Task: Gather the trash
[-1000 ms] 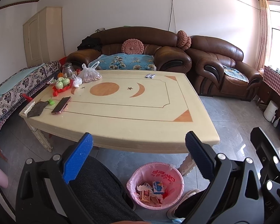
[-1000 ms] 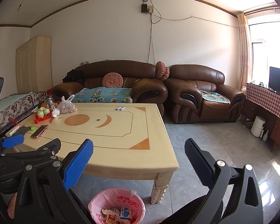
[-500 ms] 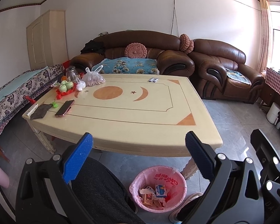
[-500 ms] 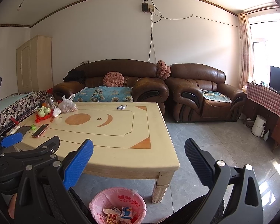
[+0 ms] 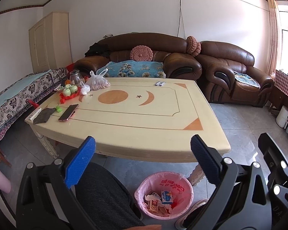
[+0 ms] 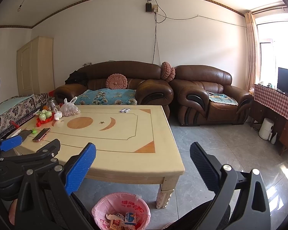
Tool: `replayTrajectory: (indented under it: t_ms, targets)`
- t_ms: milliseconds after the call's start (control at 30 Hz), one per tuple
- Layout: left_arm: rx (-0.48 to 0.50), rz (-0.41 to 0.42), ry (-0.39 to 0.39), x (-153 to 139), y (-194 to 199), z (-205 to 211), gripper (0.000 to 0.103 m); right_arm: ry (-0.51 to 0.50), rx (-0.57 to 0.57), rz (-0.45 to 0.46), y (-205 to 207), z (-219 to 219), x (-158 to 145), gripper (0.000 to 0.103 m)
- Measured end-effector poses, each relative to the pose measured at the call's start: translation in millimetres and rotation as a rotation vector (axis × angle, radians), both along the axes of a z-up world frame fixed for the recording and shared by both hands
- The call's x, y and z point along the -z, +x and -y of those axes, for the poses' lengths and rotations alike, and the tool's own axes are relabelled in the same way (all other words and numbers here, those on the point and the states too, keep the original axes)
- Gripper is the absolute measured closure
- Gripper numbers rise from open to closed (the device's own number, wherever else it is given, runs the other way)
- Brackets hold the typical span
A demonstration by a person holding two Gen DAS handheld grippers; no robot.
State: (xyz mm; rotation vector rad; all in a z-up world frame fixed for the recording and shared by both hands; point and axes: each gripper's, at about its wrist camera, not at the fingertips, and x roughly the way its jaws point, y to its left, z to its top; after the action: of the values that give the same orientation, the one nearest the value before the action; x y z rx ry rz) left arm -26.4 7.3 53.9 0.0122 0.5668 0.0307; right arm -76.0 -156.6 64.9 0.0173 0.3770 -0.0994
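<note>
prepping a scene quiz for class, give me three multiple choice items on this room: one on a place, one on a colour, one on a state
1. Where is the round bin with the pink liner?
A on the table
B on the floor by the table's near corner
C on the sofa

2. What colour is the tray under the green cups?
A red
B blue
C white

3. How does the left tool stand?
A shut on a wrapper
B shut, empty
C open, empty

Answers: 1 B, it stands on the tiles beside the table leg. 2 A, its rim shows red. 3 C, the blue pads stand wide apart with nothing between.
</note>
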Motion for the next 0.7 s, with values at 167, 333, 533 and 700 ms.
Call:
replayTrajectory:
  t_ms: [167,333,533,700]
  targets:
    - [0.0,0.0,-0.003,-0.7,-0.6,-1.1,0.006,0.0,0.0,0.0,-0.5,-0.7,0.6,0.007]
    - [0.001,-0.003,-0.004,-0.4,-0.1,-1.8,0.006,-0.003,0.0,-0.001,-0.7,-1.6,1.2,0.007]
    - [-0.003,-0.003,-0.005,-1.9,-0.9,-3.8,0.006,-0.002,-0.003,0.0,-1.1,-2.4,1.4,0.007]
    - [-0.002,-0.005,-0.008,-1.9,-0.8,-6.0,0.006,-0.001,-0.003,-0.001,-0.9,-2.4,1.4,0.007]
